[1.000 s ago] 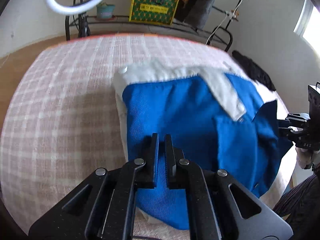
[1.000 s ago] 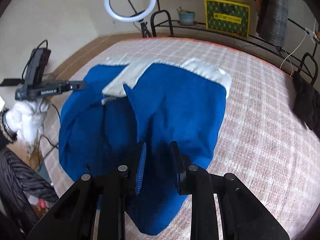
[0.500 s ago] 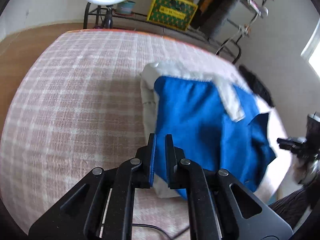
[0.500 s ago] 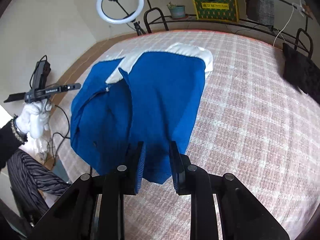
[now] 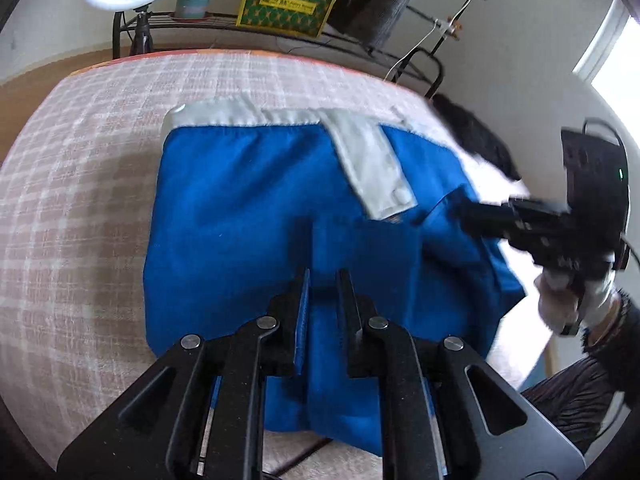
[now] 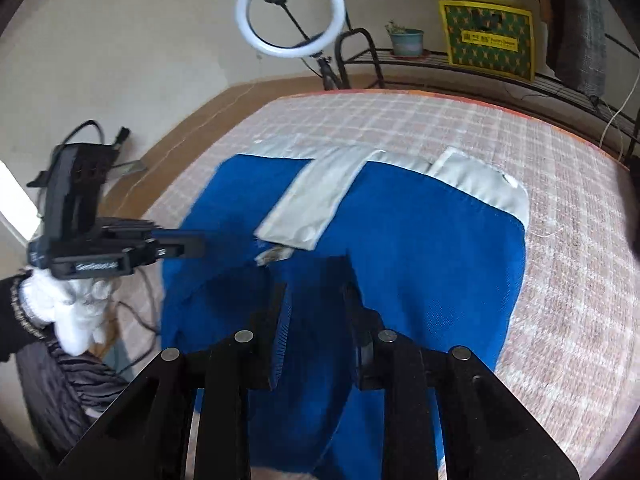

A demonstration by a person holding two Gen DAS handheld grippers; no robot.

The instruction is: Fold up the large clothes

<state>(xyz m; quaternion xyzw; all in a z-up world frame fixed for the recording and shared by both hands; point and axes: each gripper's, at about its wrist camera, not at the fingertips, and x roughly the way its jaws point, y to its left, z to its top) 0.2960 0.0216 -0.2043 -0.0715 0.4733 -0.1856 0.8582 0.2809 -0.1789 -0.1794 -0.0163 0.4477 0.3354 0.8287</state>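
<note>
Blue garment (image 5: 248,216) w/ grey-white band (image 5: 248,114), folded, lies flat on plaid bed cover (image 5: 72,184). Left tool (image 5: 322,280) above it, jaws apart, nothing held. Right tool (image 6: 316,292) likewise released. Yellow-green box (image 6: 488,40) on rack: print unreadable.

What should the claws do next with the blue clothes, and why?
Probably lower the left claw and pinch the near hem of the blue clothes. It and the right claw both look open and hold nothing, and the cloth lies part-folded on the bed, its grey band at the far end.
</note>
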